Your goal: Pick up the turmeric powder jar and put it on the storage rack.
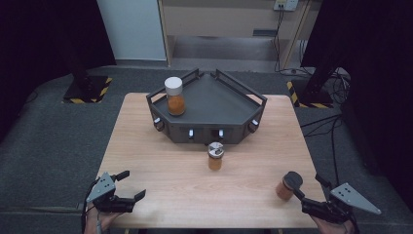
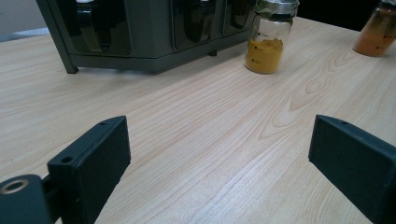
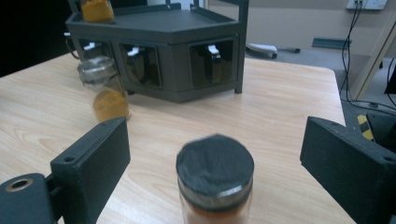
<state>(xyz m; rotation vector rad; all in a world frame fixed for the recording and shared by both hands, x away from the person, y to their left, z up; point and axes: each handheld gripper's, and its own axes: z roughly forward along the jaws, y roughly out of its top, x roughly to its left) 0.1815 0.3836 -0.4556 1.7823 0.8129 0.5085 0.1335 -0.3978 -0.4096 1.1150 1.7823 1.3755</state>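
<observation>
From the operator's station I judged the work in hand to be the pickup of the black-lidded glass jar of orange-red powder (image 3: 215,186), which stood upright on the light wooden table (image 1: 160,165) near its right front corner, well apart from the dark grey angular metal rack (image 1: 209,105) at the far middle.

Risks noted. The jar looked narrow and tall, so a jaw clipping the lid or one shoulder first could tip it; with the table edge close on that side, a knocked jar might roll off. Smooth glass could also slip if the pads closed high, on the lid rim, rather than on the body.

Jaws. The right gripper (image 1: 306,191) had its jaws spread wide, one on each side of the jar, with clear gaps both ways; nothing was held or touched, as far as I could tell. The left gripper (image 1: 127,184) sat at the near left corner, jaws equally wide and empty over bare wood.

A silver-lidded glass jar of yellow powder (image 1: 215,156) stood just before the rack, and a white-lidded jar of orange powder (image 1: 175,96) stood on the rack's top.
</observation>
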